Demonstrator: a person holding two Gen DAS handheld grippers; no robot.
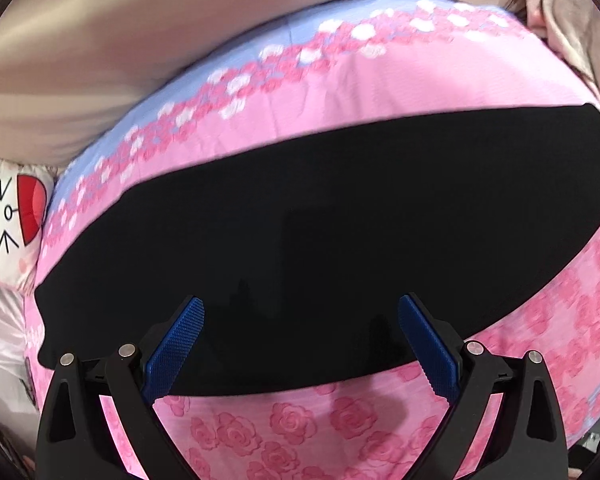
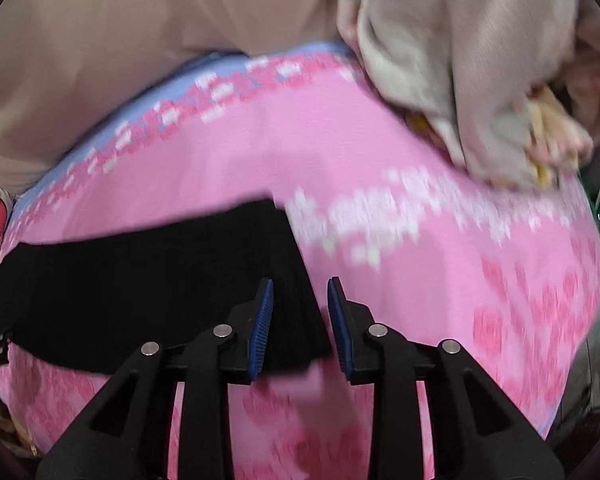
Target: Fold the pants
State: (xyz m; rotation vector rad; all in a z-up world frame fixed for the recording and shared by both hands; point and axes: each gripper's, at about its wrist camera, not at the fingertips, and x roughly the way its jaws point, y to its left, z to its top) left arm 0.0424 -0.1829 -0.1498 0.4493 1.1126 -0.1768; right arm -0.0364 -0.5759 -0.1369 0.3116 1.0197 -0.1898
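Black pants lie flat on a pink rose-print sheet before beige fabric, the left gripper wide open and empty; only the right view shows the half-open, empty right gripper straddling the pants' end and a crumpled cloth.

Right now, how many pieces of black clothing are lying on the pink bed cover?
1. The black pants lie flat across the pink flowered bed cover, with their end under the right gripper. More clothing may be hidden outside both views.

Bright even light, fisheye-bent edges, right view motion-blurred, left sharper
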